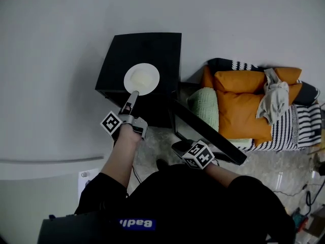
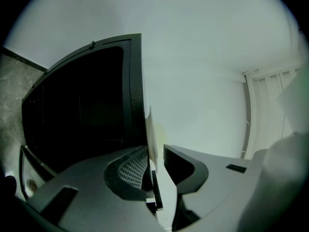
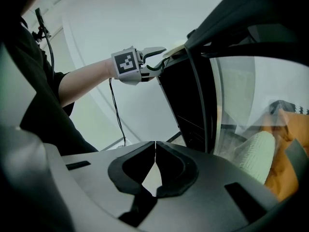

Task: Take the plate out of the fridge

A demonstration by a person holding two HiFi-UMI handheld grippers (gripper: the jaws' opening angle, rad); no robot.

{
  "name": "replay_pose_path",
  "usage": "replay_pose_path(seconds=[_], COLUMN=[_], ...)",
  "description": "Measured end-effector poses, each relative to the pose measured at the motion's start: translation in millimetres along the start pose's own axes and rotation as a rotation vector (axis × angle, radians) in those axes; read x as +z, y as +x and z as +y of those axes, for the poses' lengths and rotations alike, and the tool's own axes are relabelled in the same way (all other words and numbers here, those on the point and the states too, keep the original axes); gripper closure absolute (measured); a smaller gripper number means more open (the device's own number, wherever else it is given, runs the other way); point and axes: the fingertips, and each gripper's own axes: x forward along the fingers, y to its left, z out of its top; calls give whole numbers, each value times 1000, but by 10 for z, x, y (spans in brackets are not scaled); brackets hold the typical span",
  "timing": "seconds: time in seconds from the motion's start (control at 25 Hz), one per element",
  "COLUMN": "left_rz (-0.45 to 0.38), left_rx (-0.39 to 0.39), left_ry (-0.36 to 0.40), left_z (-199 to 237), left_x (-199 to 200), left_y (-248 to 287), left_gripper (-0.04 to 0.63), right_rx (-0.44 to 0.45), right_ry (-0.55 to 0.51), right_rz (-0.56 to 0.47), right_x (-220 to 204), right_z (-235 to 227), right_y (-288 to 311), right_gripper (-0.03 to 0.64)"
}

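I see the white plate [image 1: 141, 79] lying flat on top of the black mini fridge [image 1: 152, 47], out of the compartment. My left gripper [image 1: 134, 94] reaches in from the near side with its jaws parted around the plate's near rim. One pad sits against the rim and there is a clear gap to the other, so nothing is clamped. My right gripper [image 1: 179, 147] hangs low beside the open fridge door [image 1: 203, 131], its jaws closed tip to tip on nothing. Orange cushions [image 1: 238, 111] are piled to the right.

Plate [image 1: 141, 79] smooth, glossy; fridge [image 1: 147, 47] matt black; cushions [image 1: 238, 111] cloth.
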Motion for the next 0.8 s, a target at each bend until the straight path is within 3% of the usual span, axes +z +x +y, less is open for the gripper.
replay_pose_path(seconds=[0.24,0.8], left_rz=[8,32], left_rx=[-30,-7], left_ry=[17,33], left_z=[-158,-115], left_x=[-38,-115], left_y=[-111,-275], left_gripper=[483,483], right_rx=[2,13], right_ry=[-25,-56], right_rz=[-4,8], right_x=[37,110], right_z=[-26,-18], right_y=[26,23], right_gripper=[604,604])
